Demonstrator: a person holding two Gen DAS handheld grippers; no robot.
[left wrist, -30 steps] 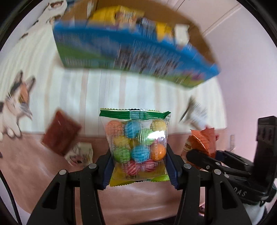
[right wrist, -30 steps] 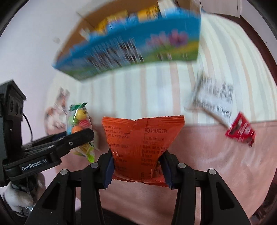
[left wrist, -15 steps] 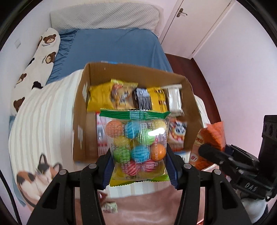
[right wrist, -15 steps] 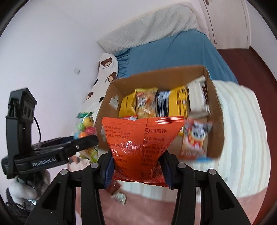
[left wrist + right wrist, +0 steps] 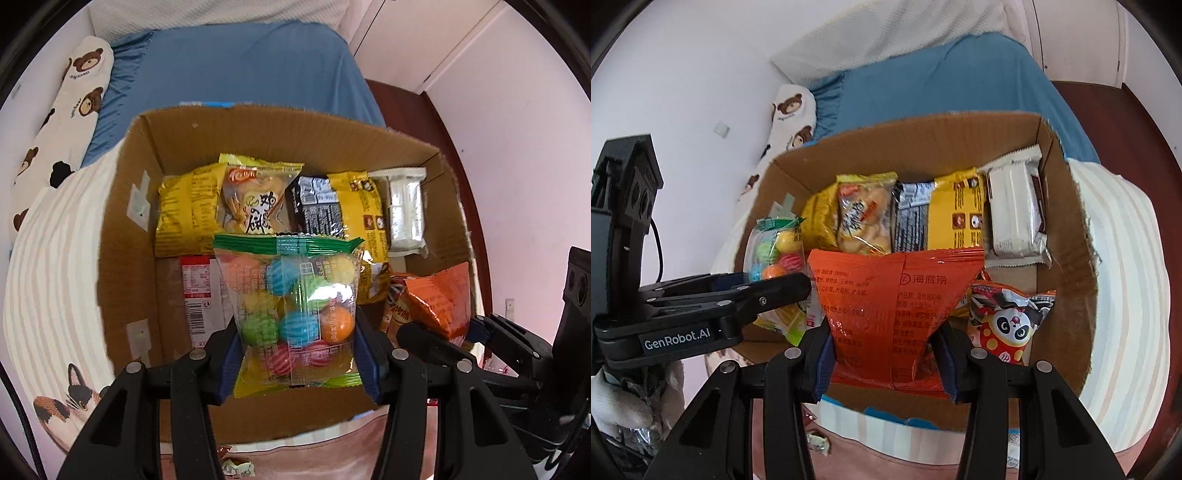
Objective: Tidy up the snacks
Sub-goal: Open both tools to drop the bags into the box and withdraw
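An open cardboard box sits on the striped bedspread, with snack packets along its far side. My left gripper is shut on a clear bag of coloured candy balls, held above the near part of the box. That candy bag and the left gripper also show at the left of the right wrist view. My right gripper is shut on an orange snack packet, also held over the box. The orange packet shows at right in the left wrist view.
Inside the box lie yellow packets, a black packet, a white packet, a red-and-white packet and a panda packet. A small wrapped snack lies on the pink blanket by the box. A blue bed and a bear-print pillow lie beyond.
Both grippers have carried their packets from beside the box to above its opening. The view has swung from the box's printed outer side to its inside. Neither grip has altered.
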